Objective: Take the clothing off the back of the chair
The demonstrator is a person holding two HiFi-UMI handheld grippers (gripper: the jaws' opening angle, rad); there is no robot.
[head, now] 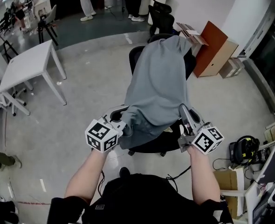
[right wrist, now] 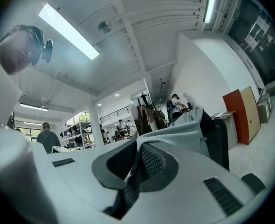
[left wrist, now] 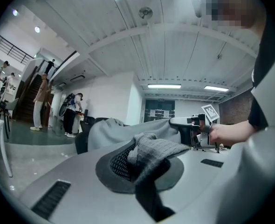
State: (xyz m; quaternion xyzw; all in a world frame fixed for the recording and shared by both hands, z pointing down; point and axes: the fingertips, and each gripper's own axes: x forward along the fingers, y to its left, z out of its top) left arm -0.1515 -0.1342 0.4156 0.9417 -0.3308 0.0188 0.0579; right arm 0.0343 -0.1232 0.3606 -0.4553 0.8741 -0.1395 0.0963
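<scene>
The person's dark top fills the bottom edge and is cut off there. Just ahead, on the near side of the black chair, the left gripper and the right gripper are each clamped on the near hem of the grey clothing. It drapes from the chair's back down over the seat and hides most of the backrest. The chair's base is hard to make out. Beyond the chair to the right, a cardboard box sits on the floor, its contents unseen.

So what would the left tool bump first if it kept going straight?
Probably the black office chair: the left tool, shut on the grey garment, points at its cloth-covered back.
</scene>
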